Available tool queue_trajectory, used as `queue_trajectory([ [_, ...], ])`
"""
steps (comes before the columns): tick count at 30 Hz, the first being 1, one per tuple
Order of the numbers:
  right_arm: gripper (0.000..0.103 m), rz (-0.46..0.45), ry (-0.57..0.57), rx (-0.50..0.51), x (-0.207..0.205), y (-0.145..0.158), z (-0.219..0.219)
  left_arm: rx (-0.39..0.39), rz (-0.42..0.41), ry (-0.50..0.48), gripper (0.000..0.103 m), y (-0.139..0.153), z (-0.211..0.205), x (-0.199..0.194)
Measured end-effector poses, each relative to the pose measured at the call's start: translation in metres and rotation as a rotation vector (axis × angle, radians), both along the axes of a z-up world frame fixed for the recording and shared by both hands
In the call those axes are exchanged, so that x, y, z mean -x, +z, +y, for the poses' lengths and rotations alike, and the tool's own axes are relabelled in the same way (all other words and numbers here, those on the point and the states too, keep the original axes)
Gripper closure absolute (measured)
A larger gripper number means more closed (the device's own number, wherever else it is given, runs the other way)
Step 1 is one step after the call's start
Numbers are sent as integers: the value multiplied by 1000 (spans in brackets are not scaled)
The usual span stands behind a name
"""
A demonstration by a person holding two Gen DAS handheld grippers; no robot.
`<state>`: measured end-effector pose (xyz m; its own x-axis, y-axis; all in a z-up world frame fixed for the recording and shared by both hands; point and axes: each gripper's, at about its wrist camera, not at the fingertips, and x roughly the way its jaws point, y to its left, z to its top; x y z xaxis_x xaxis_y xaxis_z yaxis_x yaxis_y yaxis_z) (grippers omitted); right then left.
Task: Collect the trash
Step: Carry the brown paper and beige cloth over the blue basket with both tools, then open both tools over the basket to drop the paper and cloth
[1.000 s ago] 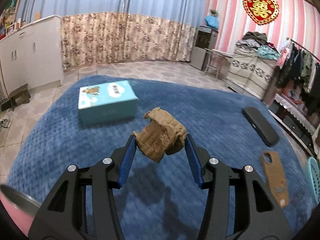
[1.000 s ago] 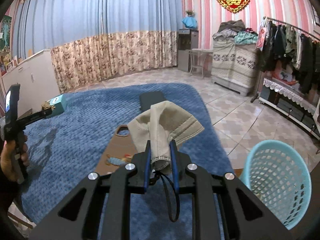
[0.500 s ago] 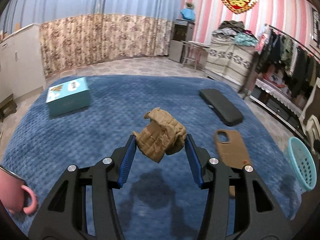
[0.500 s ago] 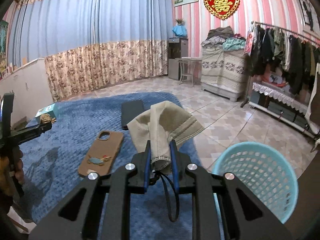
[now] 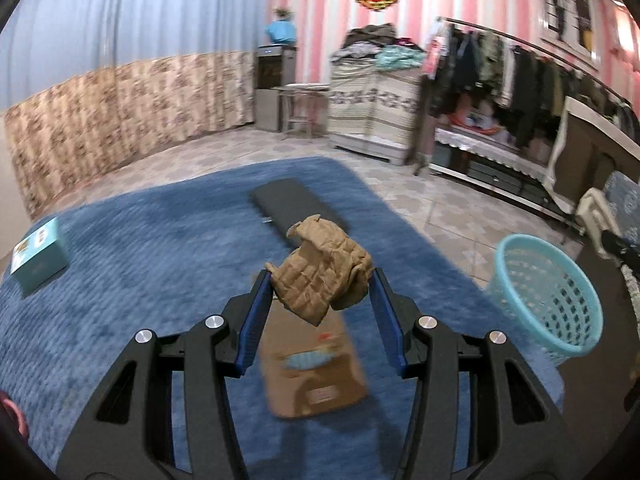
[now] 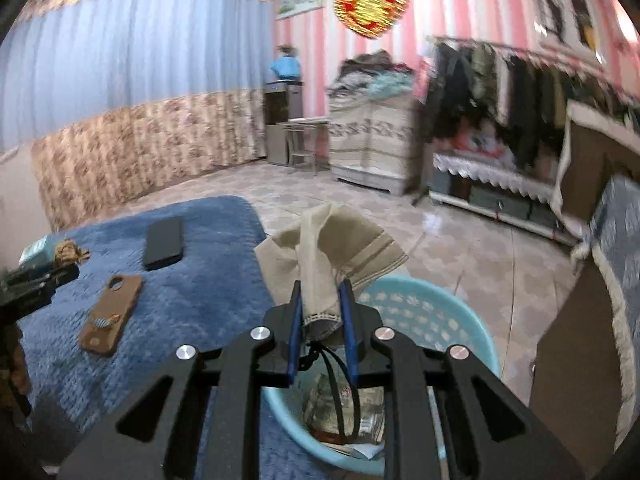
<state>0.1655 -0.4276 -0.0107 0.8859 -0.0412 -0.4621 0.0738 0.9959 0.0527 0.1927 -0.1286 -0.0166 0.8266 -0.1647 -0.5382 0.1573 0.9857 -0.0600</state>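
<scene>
Two grippers each carry a piece of trash. The left gripper (image 5: pixel 321 292) has its blue-lined fingers set fairly wide, and a crumpled brown paper towel (image 5: pixel 320 270) is wedged between their tips, held clear of the blue blanket (image 5: pixel 140 264). Below it on the blanket lies a brown phone case (image 5: pixel 316 368), and beyond that a dark flat case (image 5: pixel 298 208). A teal box (image 5: pixel 38 254) sits far off near the blanket's left edge. The light blue basket (image 5: pixel 548 296) stands on the tiled floor, off to the right of the blanket's edge and well apart from the left gripper.

The right gripper (image 6: pixel 321 300) has its fingers drawn close together, pinching a beige face mask (image 6: pixel 332 248) by its lower edge, with the mask fanned out above the tips and its black ear loop (image 6: pixel 340 396) dangling down. It hangs right over the basket (image 6: pixel 420 308), whose rim shows on both sides of the fingers. Some clear wrapping (image 6: pixel 344 408) already lies at the bottom of the basket. Seen from the right wrist, the left gripper (image 6: pixel 52 270) shows at the far left above the blanket (image 6: pixel 200 280), with the paper towel (image 6: pixel 70 252) in its tips.
</scene>
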Motion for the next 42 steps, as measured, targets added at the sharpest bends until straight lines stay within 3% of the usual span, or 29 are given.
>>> queue_trajectory([
  [8, 85, -13, -83, -99, -3, -12, -45, -10, -27, -135, 54, 2, -74, 2],
  [20, 85, 12, -190, -119, -5, -26, -82, -38, -13, -320, 53, -11, -177, -8],
  [23, 85, 30, -203, -115, -8, -30, -86, -15, 15, -371, 53, -16, -200, -13],
  [36, 85, 57, -281, -142, -6, -41, -115, -19, 21, -473, 52, -28, -265, -28],
  [40, 85, 59, -284, -146, -7, -42, -114, -23, 23, -465, 26, -28, -265, -32],
  [42, 85, 59, -284, -143, -7, -42, -115, -23, 10, -448, 20, -26, -260, -33],
])
